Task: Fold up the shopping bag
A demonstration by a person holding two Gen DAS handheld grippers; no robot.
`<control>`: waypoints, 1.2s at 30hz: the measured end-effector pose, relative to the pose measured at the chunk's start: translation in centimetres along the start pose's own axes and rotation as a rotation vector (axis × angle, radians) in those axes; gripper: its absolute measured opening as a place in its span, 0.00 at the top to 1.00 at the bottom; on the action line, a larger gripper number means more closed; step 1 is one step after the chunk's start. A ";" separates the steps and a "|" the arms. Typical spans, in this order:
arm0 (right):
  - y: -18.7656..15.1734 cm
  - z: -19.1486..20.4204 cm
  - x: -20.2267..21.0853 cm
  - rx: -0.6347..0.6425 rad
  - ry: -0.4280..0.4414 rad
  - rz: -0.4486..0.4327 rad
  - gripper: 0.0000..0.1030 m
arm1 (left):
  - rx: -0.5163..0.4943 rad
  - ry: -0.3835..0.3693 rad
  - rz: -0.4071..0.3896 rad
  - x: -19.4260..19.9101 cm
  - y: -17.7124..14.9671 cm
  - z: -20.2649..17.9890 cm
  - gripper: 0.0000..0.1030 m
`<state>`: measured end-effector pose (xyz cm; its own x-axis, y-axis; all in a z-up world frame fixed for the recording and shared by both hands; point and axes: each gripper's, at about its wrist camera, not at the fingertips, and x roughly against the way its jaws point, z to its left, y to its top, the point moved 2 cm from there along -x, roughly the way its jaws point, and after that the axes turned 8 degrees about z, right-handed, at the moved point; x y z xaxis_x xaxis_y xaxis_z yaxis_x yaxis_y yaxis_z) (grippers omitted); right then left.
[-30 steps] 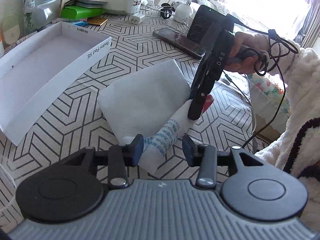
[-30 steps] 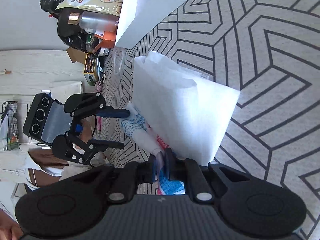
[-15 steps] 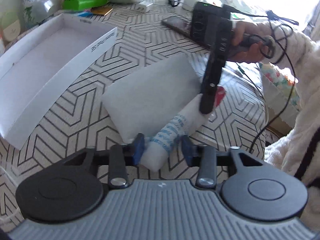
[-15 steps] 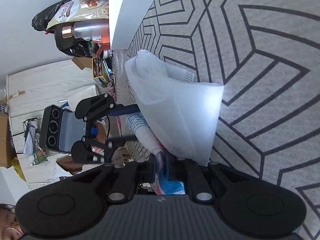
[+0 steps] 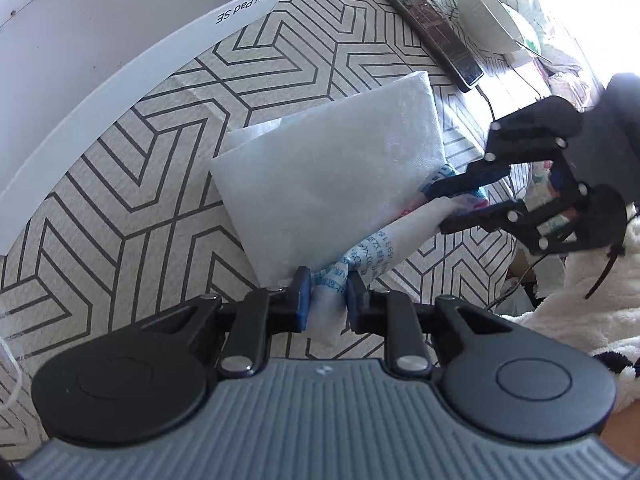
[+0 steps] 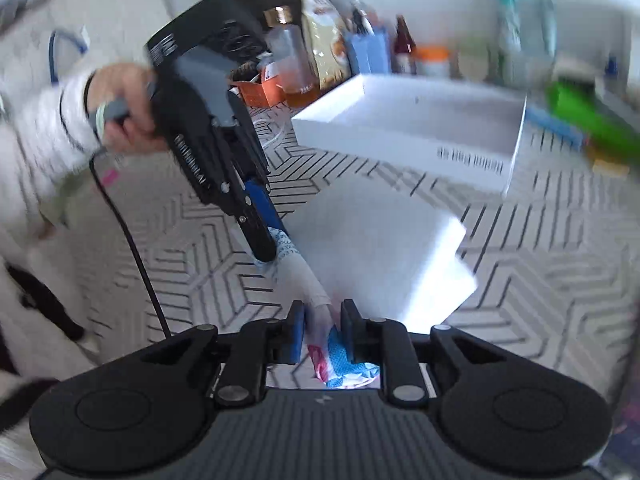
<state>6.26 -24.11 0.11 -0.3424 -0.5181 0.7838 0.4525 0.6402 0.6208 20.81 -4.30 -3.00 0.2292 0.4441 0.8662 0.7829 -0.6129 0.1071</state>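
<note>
The white box (image 5: 100,64) in the upper left of the left wrist view is a shallow open tray with "Redmi Pad SE" printed on its side wall; what shows of its inside is bare white. The right wrist view shows the same box in the upper right, blurred, with bottles and packets behind it too smeared to name. A white bowl (image 5: 486,20) sits at the top right of the left view, its contents not visible, beside a dark phone (image 5: 434,34) lying flat.

The shopping bag (image 5: 332,176) lies on the patterned surface (image 5: 132,208) in the middle of the left view, just beside the box. Most of it is a flat white folded panel; along its lower right edge runs a rolled or bunched strip with blue print and a bit of red and pink at the far end.

The left tongs (image 5: 325,300) are closing on the near end of that strip, both pads against the fabric. The right tongs (image 6: 322,334) are opening, with the coloured end of the bag between the pads; the blur hides whether they press on it. In the left view they appear at the right edge, fingers either side of that end.
</note>
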 end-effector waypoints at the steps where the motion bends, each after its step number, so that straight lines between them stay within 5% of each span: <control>1: -0.2 1.6 0.5 0.094 -0.078 -0.035 0.81 | 0.004 -0.003 0.000 0.0 0.0 0.1 0.80; 4: -1.3 5.4 1.1 0.332 -0.244 -0.098 0.82 | 0.022 -0.017 0.002 0.0 0.2 0.4 0.80; 9: -2.2 8.3 -1.2 0.549 -0.300 -0.027 0.87 | 0.032 -0.035 0.015 0.0 0.6 0.8 0.80; 12: -2.7 9.1 -2.9 0.697 -0.394 -0.017 0.83 | 0.027 -0.032 0.021 0.1 0.7 0.7 0.80; 14: -2.9 9.1 -3.6 0.763 -0.405 -0.009 0.70 | 0.021 -0.036 0.024 0.1 0.7 0.8 0.80; 18: -3.1 8.9 -4.9 0.838 -0.435 0.015 0.69 | 0.028 -0.076 0.038 0.1 1.0 1.5 0.81; 24: -2.5 7.2 -6.5 0.892 -0.412 0.034 0.59 | 0.017 -0.115 0.058 -0.1 1.5 2.2 0.82; 30: -0.7 5.1 -7.5 0.938 -0.376 0.030 0.59 | 0.041 -0.192 0.077 -0.2 1.9 3.5 0.84; 36: 1.4 2.6 -8.0 0.868 -0.232 0.042 0.67 | 0.037 -0.240 0.079 -0.3 2.0 4.3 0.85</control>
<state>7.47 -17.63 -5.28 -0.5401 -0.4167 0.7312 -0.2805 0.9083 0.3105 24.75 -2.85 -5.16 0.4174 0.5412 0.7300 0.7770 -0.6291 0.0221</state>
